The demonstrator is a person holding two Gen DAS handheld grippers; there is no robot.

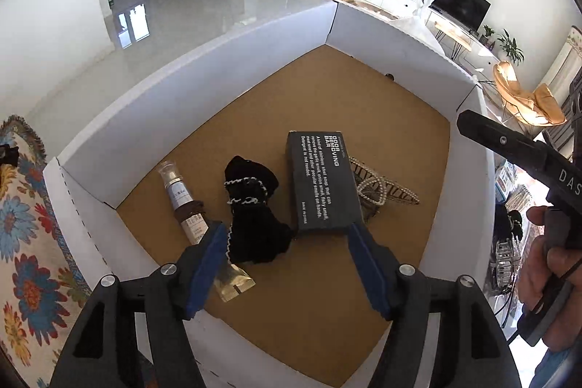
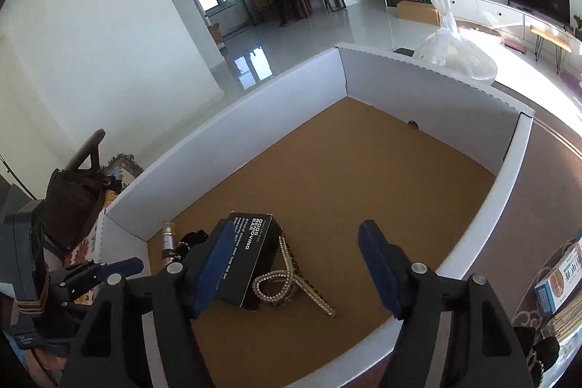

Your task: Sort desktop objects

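Both my claws hung over the open white box (image 1: 203, 90), and both stood open with nothing between the pads. My left gripper (image 1: 287, 264) pointed down at the near end of the brown floor. The black cloth bundle (image 1: 254, 217) with its pale trim lay just ahead of it, almost centred in the gap but nearer the left-hand pad, its long axis running away from me. The slim tube (image 1: 187, 202) lay just left of the cloth, roughly parallel to it, its flat gold end passing under that same pad. The dark soap-bar box (image 1: 322, 180) lay to the right of the cloth, long axis also pointing away, its near corner close to the right-hand pad. The pearl hair clip (image 1: 378, 191) was tucked against the far side of that box.

My right gripper (image 2: 298, 264) hovered over the same cluster. From there the clip lay between its jaws with one prong slanting towards me, and the dark box sat beside its left pad. I judged the right claw the nearer to the clip and the left the nearer to the cloth. Whether the clip rested partly on the box I could not tell.

The box floor was flat brown board with white card walls. It stood on a floral cloth (image 1: 25, 242). Beyond were a pale glossy floor, a knotted plastic bag (image 2: 451, 50), a television (image 1: 454, 0) and a person standing at a distant table.
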